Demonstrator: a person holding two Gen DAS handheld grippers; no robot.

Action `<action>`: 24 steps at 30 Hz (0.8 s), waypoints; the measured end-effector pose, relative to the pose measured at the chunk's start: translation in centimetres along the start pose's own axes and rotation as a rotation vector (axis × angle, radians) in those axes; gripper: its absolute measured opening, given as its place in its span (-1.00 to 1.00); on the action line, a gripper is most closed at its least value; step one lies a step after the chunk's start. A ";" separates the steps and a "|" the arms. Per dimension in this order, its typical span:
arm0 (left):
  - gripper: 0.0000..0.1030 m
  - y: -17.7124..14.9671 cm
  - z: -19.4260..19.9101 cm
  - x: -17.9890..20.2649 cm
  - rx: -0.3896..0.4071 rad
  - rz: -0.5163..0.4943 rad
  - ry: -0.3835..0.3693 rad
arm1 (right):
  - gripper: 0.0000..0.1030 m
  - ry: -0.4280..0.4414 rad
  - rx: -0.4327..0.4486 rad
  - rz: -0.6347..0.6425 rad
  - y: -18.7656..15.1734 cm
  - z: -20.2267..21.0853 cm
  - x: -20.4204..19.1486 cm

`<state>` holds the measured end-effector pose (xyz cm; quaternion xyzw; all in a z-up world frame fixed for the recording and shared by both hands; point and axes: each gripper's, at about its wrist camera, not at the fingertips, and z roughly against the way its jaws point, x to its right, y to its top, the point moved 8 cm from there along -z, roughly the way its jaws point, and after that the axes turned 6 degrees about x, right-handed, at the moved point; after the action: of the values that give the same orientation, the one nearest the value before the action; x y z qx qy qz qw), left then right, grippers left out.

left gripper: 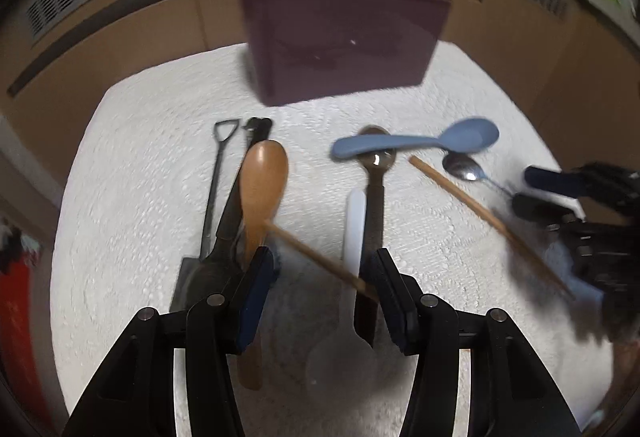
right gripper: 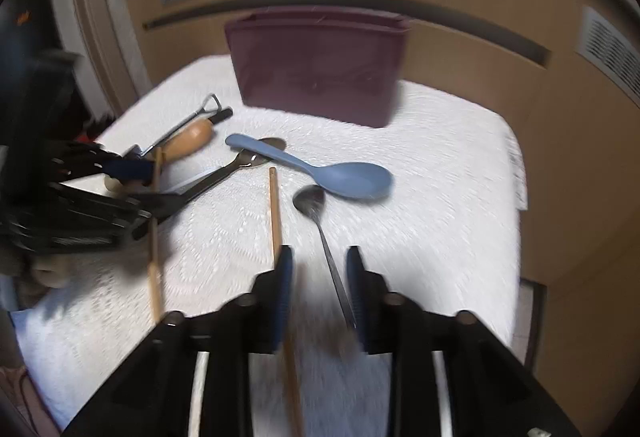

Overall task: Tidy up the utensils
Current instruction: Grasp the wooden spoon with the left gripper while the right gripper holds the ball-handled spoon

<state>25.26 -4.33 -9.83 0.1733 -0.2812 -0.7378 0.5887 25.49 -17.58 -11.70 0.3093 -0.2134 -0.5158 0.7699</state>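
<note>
A: What is the biggest thing there?

B: The white cloth (right gripper: 440, 165), and at its far edge stands the maroon bin (right gripper: 320, 65), upright. All the utensils lie on the cloth in front of the bin.

A: Which ones?

B: Nearest the bin's front, the blue spoon (right gripper: 320, 167) lies crosswise, its handle over a metal spoon (left gripper: 374, 173). Off toward the bin's left corner are the wooden spoon (left gripper: 262, 189), a black tool (left gripper: 212, 189) beside it and a white utensil (left gripper: 354, 225). A small spoon (right gripper: 316, 213) sits just in front of the blue spoon's bowl.

A: And the grippers?

B: The left gripper (left gripper: 320, 277) stands open over the cloth, a chopstick (left gripper: 316, 257) lying across between its jaws. The right gripper (right gripper: 320, 277) is open too, gripping nothing; a second chopstick (right gripper: 275, 209) runs along its left finger, the small spoon's handle between the jaws.
</note>
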 end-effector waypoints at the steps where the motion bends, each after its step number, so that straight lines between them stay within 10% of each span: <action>1: 0.04 -0.2 0.6 -0.4 0.005 0.025 -0.009 | -0.32 -0.013 -0.025 0.008 0.0 -0.5 0.1; 4: 0.08 -0.5 1.8 -0.5 0.001 0.089 -0.085 | -0.06 -0.029 -0.015 0.018 -0.4 0.2 0.4; 6: 0.11 -0.7 1.3 -0.3 -0.036 0.133 -0.128 | 0.60 -0.075 0.017 0.018 -1.2 1.4 0.8; 10: 0.10 -0.2 -1.5 0.6 -0.121 0.208 -0.181 | 0.62 -0.129 0.043 -0.005 -3.1 3.5 1.4; 17: -0.24 3.2 -3.6 5.2 -0.034 0.042 -0.189 | 0.76 -0.217 0.049 -0.068 -5.7 5.1 3.0; 24: -0.10 2.1 -1.7 8.1 0.005 -0.056 -0.264 | 0.93 -0.212 0.067 -0.126 -6.6 5.8 3.9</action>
<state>25.84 -12.77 -9.26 0.0840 -0.3532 -0.7697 0.5252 18.83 -24.47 -12.15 0.2916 -0.2909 -0.5857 0.6981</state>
